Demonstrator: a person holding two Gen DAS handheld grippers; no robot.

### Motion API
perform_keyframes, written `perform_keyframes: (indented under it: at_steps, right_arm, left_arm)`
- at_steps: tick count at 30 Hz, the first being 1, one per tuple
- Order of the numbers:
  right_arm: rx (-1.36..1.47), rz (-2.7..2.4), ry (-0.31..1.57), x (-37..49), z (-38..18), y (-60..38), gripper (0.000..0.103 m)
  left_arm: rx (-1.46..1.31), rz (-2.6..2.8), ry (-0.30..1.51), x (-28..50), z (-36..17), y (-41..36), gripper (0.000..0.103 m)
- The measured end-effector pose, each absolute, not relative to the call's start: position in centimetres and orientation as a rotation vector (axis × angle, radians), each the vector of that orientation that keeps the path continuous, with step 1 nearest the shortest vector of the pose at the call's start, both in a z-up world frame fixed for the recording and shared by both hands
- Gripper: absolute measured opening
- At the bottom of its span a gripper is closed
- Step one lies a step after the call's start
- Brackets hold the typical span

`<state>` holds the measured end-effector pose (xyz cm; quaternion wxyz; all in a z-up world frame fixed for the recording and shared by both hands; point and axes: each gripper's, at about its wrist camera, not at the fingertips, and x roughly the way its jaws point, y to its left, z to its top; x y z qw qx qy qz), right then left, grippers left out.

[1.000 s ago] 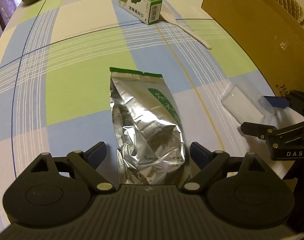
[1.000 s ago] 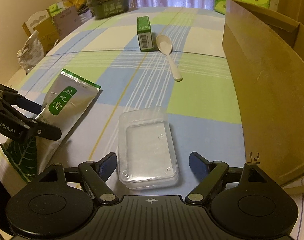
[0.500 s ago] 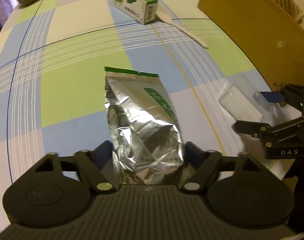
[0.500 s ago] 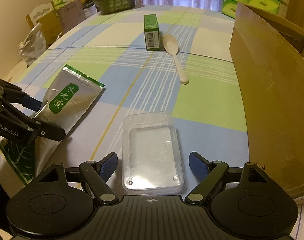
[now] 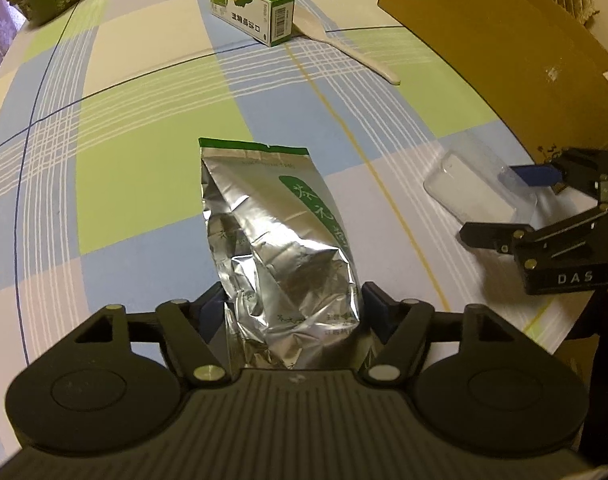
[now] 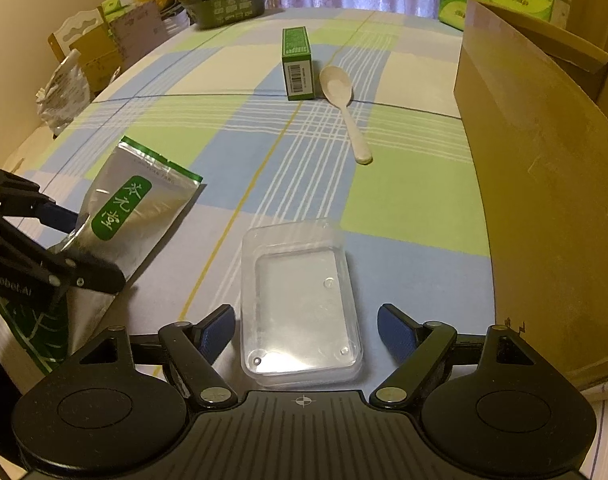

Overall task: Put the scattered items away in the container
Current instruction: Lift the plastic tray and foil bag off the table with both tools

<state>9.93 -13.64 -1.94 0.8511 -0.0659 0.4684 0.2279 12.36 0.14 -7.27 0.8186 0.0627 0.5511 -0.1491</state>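
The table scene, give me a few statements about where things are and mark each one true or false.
1. The left gripper has its fingers against both sides of the foil pouch. True.
2. The right gripper is shut on the clear plastic tray. False: its fingers stand open, apart from the tray's sides.
3. The white spoon lies beside the green carton. True.
4. The spoon is inside the cardboard box. False: it lies on the checked tablecloth.
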Motion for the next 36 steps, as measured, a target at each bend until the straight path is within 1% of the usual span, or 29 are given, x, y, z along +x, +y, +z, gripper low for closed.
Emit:
perform_keyframes:
  at_steps: [9,10,11,15,17,18,19,24,36]
  right_arm:
    - [-0.205,0.512,1.012,10.7,-2.0,-12.9,0.084]
    - [-0.218,0.513,1.005,10.6,-1.9,-12.8,0.07]
    - [-0.23,0.51,0.991,10.4,-1.8,-12.8,0.059]
    - [-0.257,0.51,0.986,10.0,-1.8,-12.6,0.059]
    - [-0.261,0.506,0.977,9.7,-1.7,-12.6,0.059]
    - [-0.25,0.504,0.973,9.6,-1.6,-12.7,0.058]
    - [-0.244,0.501,0.97,9.5,-1.4,-12.7,0.058]
    - [-0.23,0.495,0.955,9.3,-0.6,-12.8,0.058]
    - [-0.202,0.489,0.923,8.3,1.2,-13.5,0.058]
  left_arm:
    - [0.161,-0.306,1.171,12.0,-7.5,-0.3,0.071]
    - [0.164,-0.304,1.169,11.9,-7.6,-0.4,0.072]
    - [0.168,-0.301,1.167,11.8,-7.6,-0.4,0.072]
    - [0.182,-0.293,1.161,11.5,-7.9,-0.7,0.072]
    - [0.182,-0.292,1.157,11.4,-7.9,-0.8,0.069]
    - [0.179,-0.296,1.155,11.4,-7.8,-0.8,0.064]
    - [0.174,-0.301,1.154,11.3,-7.7,-0.7,0.061]
    - [0.136,-0.306,1.149,11.0,-7.3,-0.5,0.056]
    - [0.106,-0.296,1.128,9.2,-5.6,-0.6,0.055]
